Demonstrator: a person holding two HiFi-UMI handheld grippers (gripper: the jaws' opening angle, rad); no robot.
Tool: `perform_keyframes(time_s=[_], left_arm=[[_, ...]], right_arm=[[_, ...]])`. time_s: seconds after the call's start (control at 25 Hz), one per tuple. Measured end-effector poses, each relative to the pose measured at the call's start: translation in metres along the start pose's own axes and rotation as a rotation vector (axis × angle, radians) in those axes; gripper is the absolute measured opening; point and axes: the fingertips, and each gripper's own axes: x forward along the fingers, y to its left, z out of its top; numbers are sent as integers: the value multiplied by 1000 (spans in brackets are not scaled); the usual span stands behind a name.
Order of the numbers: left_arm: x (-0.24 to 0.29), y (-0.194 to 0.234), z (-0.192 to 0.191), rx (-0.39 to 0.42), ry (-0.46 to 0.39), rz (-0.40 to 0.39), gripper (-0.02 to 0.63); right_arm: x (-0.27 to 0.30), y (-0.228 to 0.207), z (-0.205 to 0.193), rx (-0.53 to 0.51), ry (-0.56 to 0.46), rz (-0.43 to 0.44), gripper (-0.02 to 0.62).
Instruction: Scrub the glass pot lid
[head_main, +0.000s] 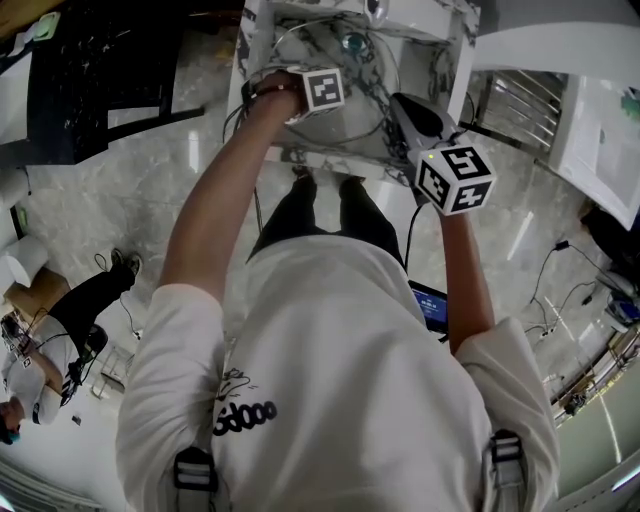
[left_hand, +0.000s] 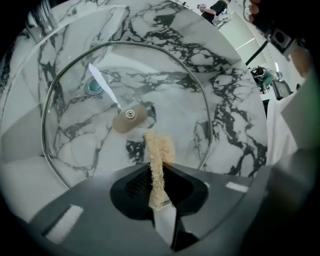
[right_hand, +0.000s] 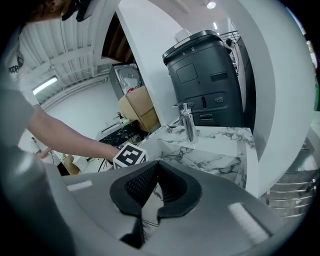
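Down in the marble sink the glass pot lid lies flat beneath the left claw, which is clamped on a loofah scrubber. Pressing the loofah flat and circling from centre to rim should scrub best. The right claw, closed and empty, could steady the rim.

Mock kitchen set up inside a workshop-like hall: a marble-patterned sink counter with tap and dark appliance, cardboard boxes under strip lights, loose cables on the polished floor
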Motion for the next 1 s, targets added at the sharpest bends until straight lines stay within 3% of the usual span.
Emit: perform_keyframes(time_s=[0.16,0.28,0.52,0.64,0.84,1.0], left_arm=[[-2,16,0,20,43,42,52],[6,32,12,54,18,70,54],[-9,76,19,66,5,252,54],[-17,94,30,75,-39,340,52],[-43,131,52,121,-140,558,52],[-54,145,66,91,-217,627,50]], right_arm=[[8,-5,6,-1,9,10,3],[12,-10,10,4,7,12,3],[17,-24,15,26,6,2,3],[20,-27,16,40,0,-3,3],[22,-33,16,42,1,-18,3],[21,-36,15,52,2,-32,3]])
